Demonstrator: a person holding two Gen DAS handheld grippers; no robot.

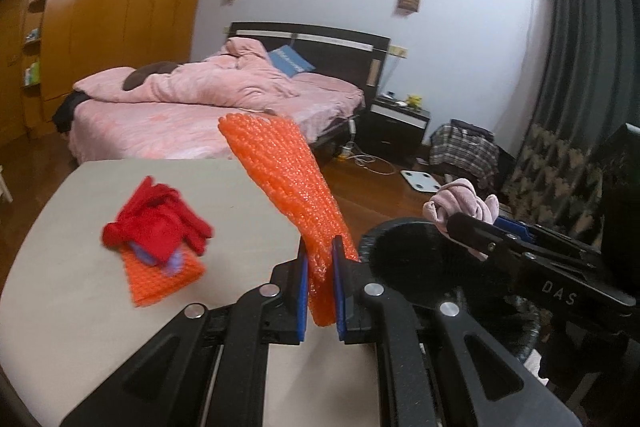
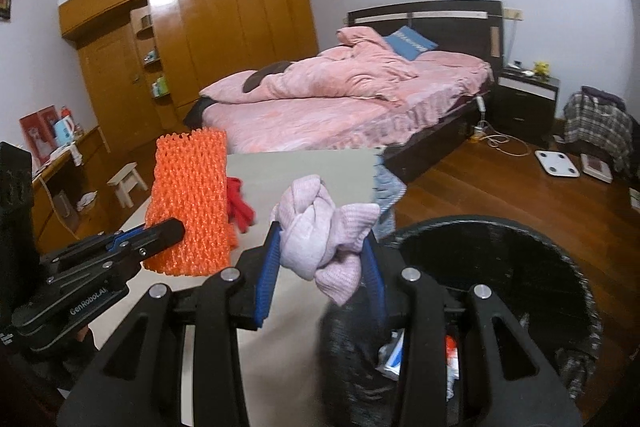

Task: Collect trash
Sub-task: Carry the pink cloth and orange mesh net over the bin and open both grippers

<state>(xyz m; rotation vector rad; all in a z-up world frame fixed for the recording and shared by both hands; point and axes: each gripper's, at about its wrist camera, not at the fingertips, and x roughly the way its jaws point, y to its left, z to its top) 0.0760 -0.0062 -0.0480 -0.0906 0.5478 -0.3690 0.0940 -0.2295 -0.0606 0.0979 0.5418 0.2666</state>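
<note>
Orange foam fruit-netting sleeve (image 1: 288, 187), long and tubular, is up off the desk (image 1: 72, 267), its long axis running steeply upward and leaning away to the left toward the bed (image 1: 192, 119); the lower end is pinched between the blue pads of the left tool (image 1: 321, 291), which are pressed nearly together on it. Over on the right, the right tool (image 2: 322, 263) has its blue pads part-way apart, clamped on a knotted pale pink knitted cloth bundle (image 2: 320, 231), which bulges above and below the pads. Both tools sit at the desk's right edge, just beside the round black trash bin (image 2: 520, 267), whose rim shows below and right of them; scraps lie inside. Back on the desk, toward its left side, a crumpled red glove (image 1: 156, 223) rests on a flat orange netting piece (image 1: 164, 279). The glove is blurred.
</note>
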